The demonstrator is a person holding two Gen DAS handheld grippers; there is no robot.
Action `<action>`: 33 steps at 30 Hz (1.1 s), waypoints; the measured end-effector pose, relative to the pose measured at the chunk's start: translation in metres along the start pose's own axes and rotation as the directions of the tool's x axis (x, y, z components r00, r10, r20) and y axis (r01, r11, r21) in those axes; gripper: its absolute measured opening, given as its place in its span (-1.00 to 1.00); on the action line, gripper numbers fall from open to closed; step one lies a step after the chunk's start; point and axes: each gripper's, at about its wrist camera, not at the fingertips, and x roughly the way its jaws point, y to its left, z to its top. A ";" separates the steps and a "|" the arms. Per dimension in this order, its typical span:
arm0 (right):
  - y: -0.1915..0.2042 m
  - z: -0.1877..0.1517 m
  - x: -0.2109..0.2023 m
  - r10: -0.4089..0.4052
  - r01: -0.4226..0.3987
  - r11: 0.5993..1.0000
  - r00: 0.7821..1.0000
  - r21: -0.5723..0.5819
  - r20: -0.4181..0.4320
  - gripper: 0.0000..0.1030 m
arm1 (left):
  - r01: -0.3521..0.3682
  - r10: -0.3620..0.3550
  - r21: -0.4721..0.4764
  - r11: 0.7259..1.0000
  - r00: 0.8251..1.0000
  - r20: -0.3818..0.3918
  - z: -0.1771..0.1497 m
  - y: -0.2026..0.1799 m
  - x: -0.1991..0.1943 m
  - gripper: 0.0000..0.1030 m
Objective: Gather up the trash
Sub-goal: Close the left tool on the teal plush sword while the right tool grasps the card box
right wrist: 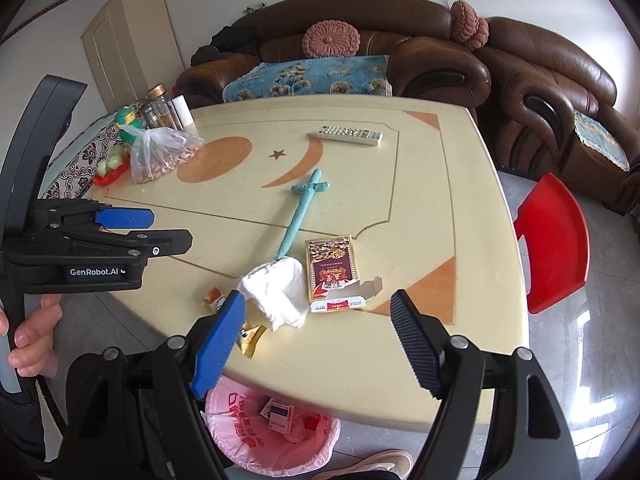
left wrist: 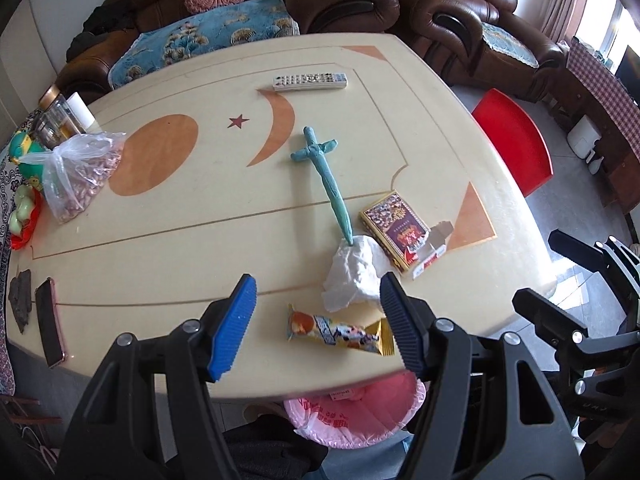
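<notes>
On the cream table (left wrist: pixel 168 240), near its front edge, lie a colourful snack wrapper (left wrist: pixel 336 330), a crumpled white tissue (left wrist: pixel 352 272) and a torn-open cigarette box (left wrist: pixel 396 228). My left gripper (left wrist: pixel 318 326) hovers open above the wrapper, with nothing between its pads. In the right wrist view the tissue (right wrist: pixel 276 292) and box (right wrist: pixel 332 272) lie just beyond my open, empty right gripper (right wrist: pixel 318 344). Its blue finger partly hides the wrapper (right wrist: pixel 214 300). A bin with a pink liner (right wrist: pixel 272 432) stands below the table edge with some trash in it.
A teal toy sword (left wrist: pixel 326 172), a remote (left wrist: pixel 310 80), a bag of peanuts (left wrist: pixel 80 176) and a phone (left wrist: pixel 50 322) also lie on the table. Jars and snacks crowd its left edge. A red chair (right wrist: pixel 556 240) stands to the right, brown sofas behind.
</notes>
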 end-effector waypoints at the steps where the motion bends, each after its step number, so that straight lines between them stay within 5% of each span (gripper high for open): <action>1: -0.001 0.002 0.004 0.000 0.000 1.000 1.000 -0.001 -0.003 0.42 | 0.002 -0.002 0.000 1.000 1.000 -0.005 0.004 0.000 0.005 0.23; 18: -0.014 0.015 0.093 0.017 -0.018 1.000 0.994 -0.011 -0.107 0.42 | -0.050 0.051 0.012 0.999 0.992 -0.119 0.074 0.000 0.095 0.23; 33: -0.028 0.025 0.163 0.034 -0.033 0.999 0.987 0.010 -0.160 0.42 | 0.077 -0.110 -0.136 0.988 0.960 -0.259 0.105 0.009 0.183 0.23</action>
